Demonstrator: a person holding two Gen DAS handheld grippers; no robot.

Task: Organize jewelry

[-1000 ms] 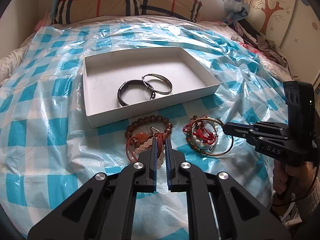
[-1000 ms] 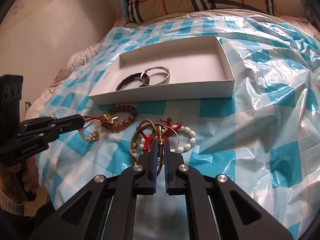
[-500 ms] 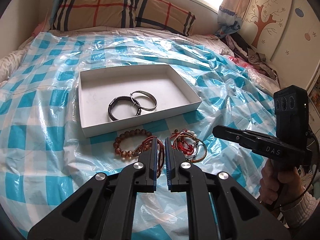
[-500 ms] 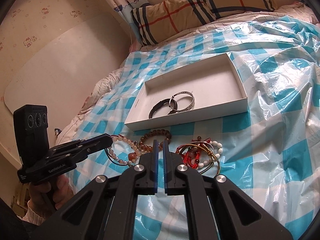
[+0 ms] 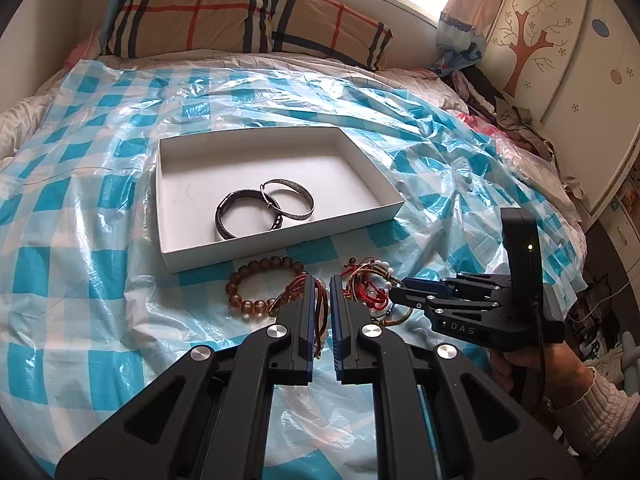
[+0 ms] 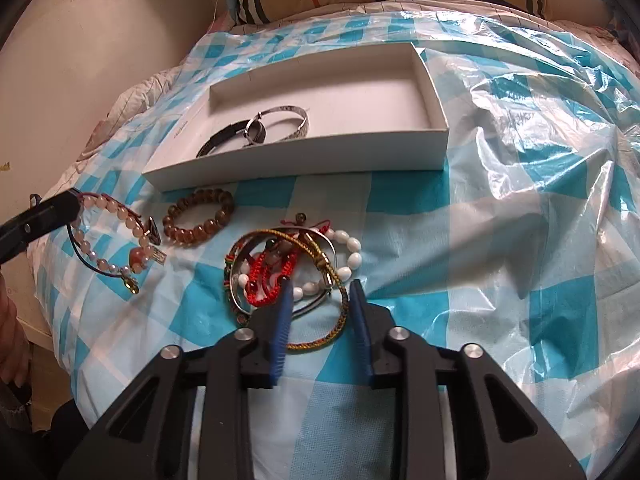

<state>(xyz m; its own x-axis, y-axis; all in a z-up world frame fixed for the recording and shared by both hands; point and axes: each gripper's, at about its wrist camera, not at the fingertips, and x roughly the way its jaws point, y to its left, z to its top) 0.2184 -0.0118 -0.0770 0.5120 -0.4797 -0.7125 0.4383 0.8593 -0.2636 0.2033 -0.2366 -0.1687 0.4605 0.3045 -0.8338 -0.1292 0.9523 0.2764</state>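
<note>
A white shallow box [image 5: 200, 256] [image 6: 304, 160] lies on the blue-checked plastic sheet. It holds a dark bangle [image 5: 224, 216] [image 6: 218, 142] and a silver bangle [image 5: 294, 202] [image 6: 292, 122]. In front of it lie a brown bead bracelet [image 5: 256, 284] [image 6: 198, 220] and a tangled pile of red, green and white bracelets [image 5: 370, 288] [image 6: 288, 268]. My left gripper [image 5: 321, 280] is shut on a pink bead bracelet with red cord [image 6: 108, 240] [image 5: 318, 308], lifting it. My right gripper [image 6: 319, 288] is open, low over the pile.
Plaid pillows [image 5: 240, 16] lie at the head of the bed. A wall runs along the left side [image 6: 100, 40]. A wardrobe with a tree sticker [image 5: 532, 40] and heaped clothes [image 5: 500, 104] stand on the right. The plastic sheet is wrinkled [image 6: 540, 140].
My right gripper has opened and dropped to the tangled pile. My left gripper has pulled back and up with the pink bead bracelet hanging from it.
</note>
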